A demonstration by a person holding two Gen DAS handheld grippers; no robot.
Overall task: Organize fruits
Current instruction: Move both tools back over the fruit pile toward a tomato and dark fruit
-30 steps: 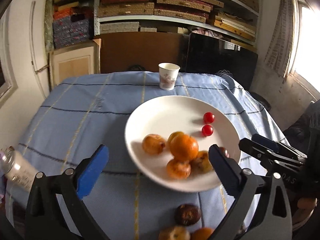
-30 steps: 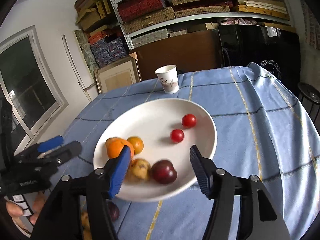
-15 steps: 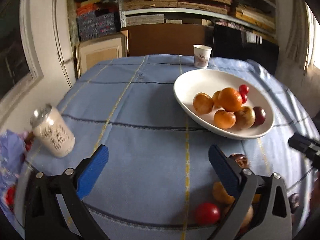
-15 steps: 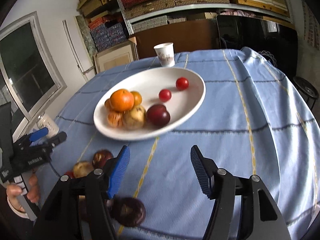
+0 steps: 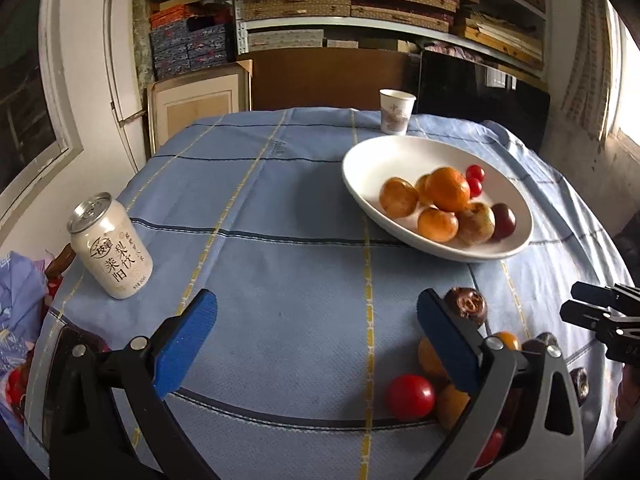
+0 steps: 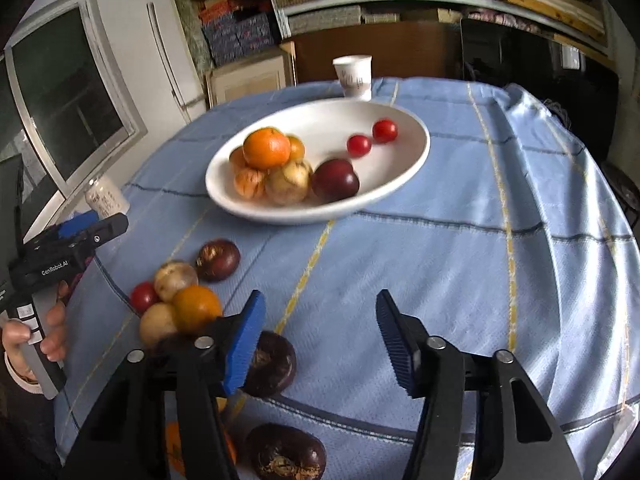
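Observation:
A white oval plate (image 5: 360, 168) (image 6: 404, 168) on the blue cloth holds several orange fruits, a dark plum (image 6: 335, 179) and two cherry tomatoes (image 6: 372, 138). Loose fruit lies near the table's front edge: a red tomato (image 5: 410, 396), a dark brown fruit (image 5: 466, 305) (image 6: 218, 260), an orange (image 6: 197, 307) and dark fruits (image 6: 272, 364). My left gripper (image 5: 316, 344) is open and empty, left of the loose pile. My right gripper (image 6: 320, 344) is open and empty, with its left pad beside a dark fruit.
A drink can (image 5: 110, 246) (image 6: 106, 197) stands at the table's left side. A paper cup (image 5: 396, 111) (image 6: 354, 77) stands at the far edge behind the plate. Shelves of boxes, a wooden panel and a dark screen stand behind the table.
Both grippers have pulled back from the plate toward the table's front edge. The loose fruit pile and the can have come into view. Both stay open.

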